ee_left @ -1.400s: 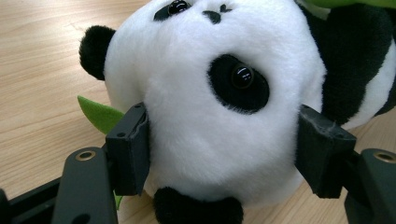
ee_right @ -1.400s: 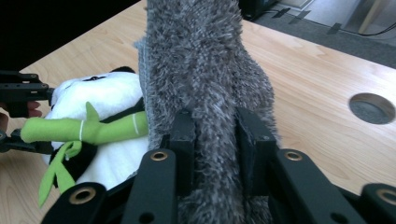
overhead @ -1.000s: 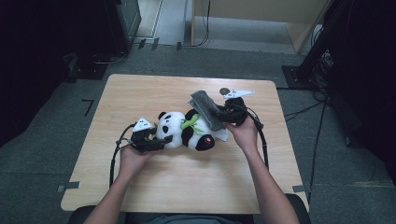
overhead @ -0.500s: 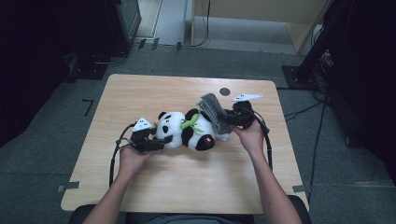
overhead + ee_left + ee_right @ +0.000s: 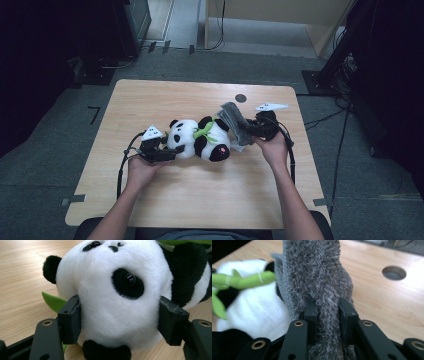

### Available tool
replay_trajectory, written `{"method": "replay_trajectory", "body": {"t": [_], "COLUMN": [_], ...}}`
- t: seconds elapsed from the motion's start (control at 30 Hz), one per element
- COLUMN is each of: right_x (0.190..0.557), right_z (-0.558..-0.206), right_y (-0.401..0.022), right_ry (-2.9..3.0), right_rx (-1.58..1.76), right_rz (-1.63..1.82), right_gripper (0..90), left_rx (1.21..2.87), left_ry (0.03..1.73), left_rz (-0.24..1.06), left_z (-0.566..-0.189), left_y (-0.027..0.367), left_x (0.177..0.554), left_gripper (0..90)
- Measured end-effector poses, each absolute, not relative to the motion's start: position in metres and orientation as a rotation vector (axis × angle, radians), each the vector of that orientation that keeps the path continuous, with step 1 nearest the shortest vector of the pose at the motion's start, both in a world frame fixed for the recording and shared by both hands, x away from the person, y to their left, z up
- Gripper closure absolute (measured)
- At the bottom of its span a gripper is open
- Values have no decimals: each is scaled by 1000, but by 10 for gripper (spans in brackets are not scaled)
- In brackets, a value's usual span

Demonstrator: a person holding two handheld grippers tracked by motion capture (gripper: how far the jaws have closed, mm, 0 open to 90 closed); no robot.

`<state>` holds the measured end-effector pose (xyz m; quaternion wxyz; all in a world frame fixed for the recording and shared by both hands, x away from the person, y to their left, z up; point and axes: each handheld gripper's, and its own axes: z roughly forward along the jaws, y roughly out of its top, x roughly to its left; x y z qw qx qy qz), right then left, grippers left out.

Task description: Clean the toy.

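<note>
Panda (image 5: 200,140) lies lengthwise across the table, head toward left gripper (image 5: 162,152).

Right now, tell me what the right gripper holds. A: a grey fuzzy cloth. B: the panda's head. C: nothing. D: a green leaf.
A: in the right gripper view the right gripper has its jaws pinched on the grey fuzzy cloth, which rises between them beside the panda; the high view shows the cloth at that gripper too.
</note>
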<state>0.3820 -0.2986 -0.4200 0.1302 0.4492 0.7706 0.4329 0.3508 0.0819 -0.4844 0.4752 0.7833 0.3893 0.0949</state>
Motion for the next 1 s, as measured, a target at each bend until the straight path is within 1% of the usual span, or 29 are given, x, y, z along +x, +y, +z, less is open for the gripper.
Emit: {"method": "replay_trajectory", "body": {"t": [0.03, 0.07, 0.17, 0.23, 0.3, 0.5, 0.7, 0.77, 0.83, 0.87, 0.9, 1.0], "right_x": [382, 378, 373, 367, 366, 366, 370, 372, 373, 373, 374, 375], "right_z": [-420, -410, -401, -392, -391, -399, -410, -415, -415, -415, -414, -416], "right_y": [-299, -298, -294, -283, -279, -247, -231, -229, -229, -229, -230, -228], "right_ry": [2239, 2229, 2220, 2252, 2264, 2368, 2435, 2452, 2440, 2440, 2398, 2384], "right_rx": [1305, 1279, 1242, 1186, 1168, 1090, 1071, 1073, 1069, 1069, 1045, 1045], "right_rz": [1258, 1295, 1338, 1349, 1350, 1350, 1354, 1341, 1354, 1354, 1376, 1388], "right_gripper": [735, 735, 735, 734, 733, 730, 724, 703, 645, 645, 579, 566], "left_rx": [1915, 1915, 1914, 1913, 1914, 1929, 1928, 1930, 1929, 1926, 1923, 1920], "left_ry": [952, 952, 953, 955, 955, 947, 951, 950, 951, 952, 954, 958], "left_rz": [232, 232, 232, 232, 232, 243, 248, 251, 250, 249, 247, 246], "left_z": [-484, -484, -484, -484, -484, -483, -483, -484, -484, -484, -484, -484], "left_y": [82, 82, 82, 82, 82, 81, 81, 81, 81, 81, 81, 81], "left_x": [351, 351, 351, 351, 351, 349, 348, 348, 348, 349, 349, 349], "left_gripper": [305, 305, 304, 303, 302, 302, 303, 304, 305, 306, 307, 309]}}
